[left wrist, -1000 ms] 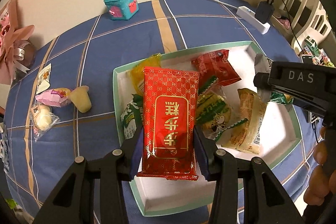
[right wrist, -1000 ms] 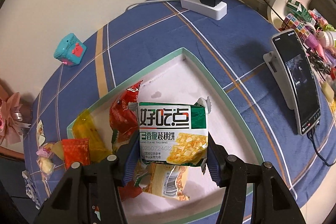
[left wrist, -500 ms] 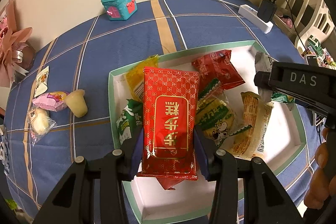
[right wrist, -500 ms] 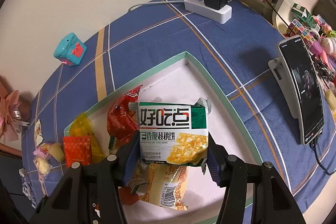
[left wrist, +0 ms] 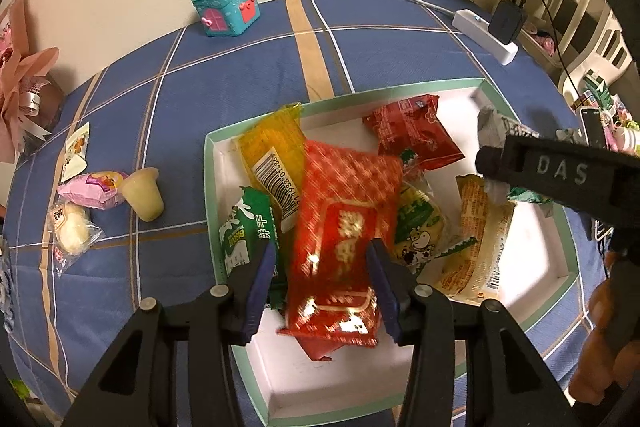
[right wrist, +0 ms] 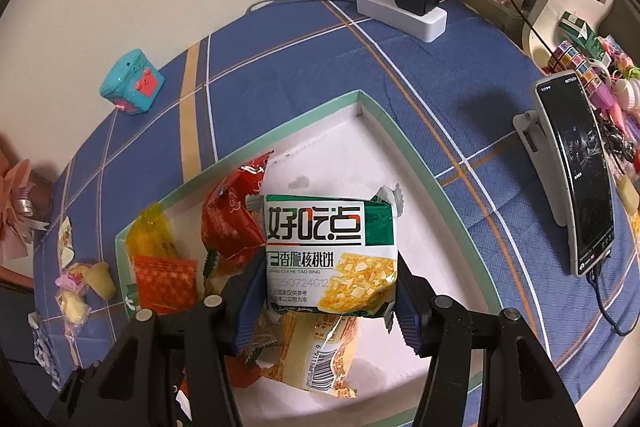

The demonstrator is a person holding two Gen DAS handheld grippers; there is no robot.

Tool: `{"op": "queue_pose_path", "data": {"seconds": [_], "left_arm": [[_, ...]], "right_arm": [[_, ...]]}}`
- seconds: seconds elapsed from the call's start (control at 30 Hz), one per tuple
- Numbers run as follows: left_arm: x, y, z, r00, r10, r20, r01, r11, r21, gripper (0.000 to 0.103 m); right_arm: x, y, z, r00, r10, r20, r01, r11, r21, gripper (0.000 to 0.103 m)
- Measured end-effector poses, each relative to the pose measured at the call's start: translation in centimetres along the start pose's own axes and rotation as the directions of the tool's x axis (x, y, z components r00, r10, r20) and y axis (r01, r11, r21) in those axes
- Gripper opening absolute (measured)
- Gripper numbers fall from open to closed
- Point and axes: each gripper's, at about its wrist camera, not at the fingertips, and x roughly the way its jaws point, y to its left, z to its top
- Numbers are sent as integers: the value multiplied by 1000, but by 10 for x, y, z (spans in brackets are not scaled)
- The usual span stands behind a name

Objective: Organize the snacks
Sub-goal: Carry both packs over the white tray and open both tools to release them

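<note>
A white tray with a green rim holds several snack packets. My left gripper is open above it; the red patterned packet lies blurred and tilted between its fingers, loose over the other snacks. It also shows in the right wrist view. My right gripper is shut on a green and white walnut biscuit packet and holds it above the tray's right part. The right gripper also shows in the left wrist view.
Loose snacks lie left of the tray: a pink packet, a jelly cup, a clear-wrapped sweet. A teal toy box, a white power strip and a phone on a stand stand on the blue checked cloth.
My left gripper has opened and let go of the red packet, which has dropped and tilted onto the snacks in the tray. My right gripper still holds the biscuit packet.
</note>
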Motion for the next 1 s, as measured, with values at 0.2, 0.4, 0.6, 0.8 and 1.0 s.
{"op": "queue_pose_path", "data": {"seconds": [0.2,0.4,0.6,0.8,1.0], "left_arm": [[-6,5,0,1000,-21,-1,21,1000,-20,52],[-9,17,1,1000,-25,-8,25,998,-62,54],[-10,34,2,1000,-27,-14,25,992,-125,54],[-11,53,2,1000,-18,-13,15,984,-178,55],[-12,76,2,1000,-5,-11,3,972,-235,59]], "right_arm": [[-2,3,0,1000,-28,-3,28,999,-28,68],[-4,8,-4,999,-43,-14,42,997,-57,71],[-7,17,-12,998,-61,-16,59,994,-90,71],[-12,26,-17,997,-80,-6,79,989,-127,71],[-16,38,-24,996,-93,1,92,982,-163,71]]}}
